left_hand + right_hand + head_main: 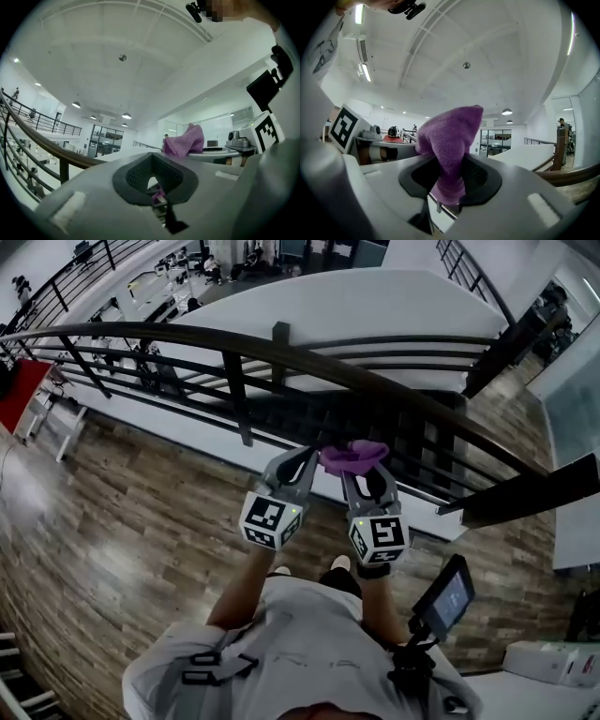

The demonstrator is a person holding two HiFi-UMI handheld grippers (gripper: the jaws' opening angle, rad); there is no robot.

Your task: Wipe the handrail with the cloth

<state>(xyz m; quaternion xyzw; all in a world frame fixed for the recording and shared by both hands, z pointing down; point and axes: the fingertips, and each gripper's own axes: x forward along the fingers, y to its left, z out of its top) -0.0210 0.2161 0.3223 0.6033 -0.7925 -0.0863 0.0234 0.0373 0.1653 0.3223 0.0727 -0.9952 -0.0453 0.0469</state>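
- One blind spot: the cloth (354, 456) is covering its handrail (187, 332) contact.
- Its long axis is running 9-to-3 o'clock.
- Right gripper (367, 474) is clamping it, jaws narrowly parted; left gripper (298, 465), near-closed, is pinching its corner.

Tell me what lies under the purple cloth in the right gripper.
Around the purple cloth, the head view shows black railing bars and wood-plank floor; the dark handrail runs beyond it. The spot directly beneath is covered by the cloth.

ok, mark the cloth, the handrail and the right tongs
cloth (354, 454): head view, its bunched purple middle.
handrail (328, 362): head view, the dark curved top rail.
right tongs (449, 187): right gripper view, between the tips, shut on the cloth.
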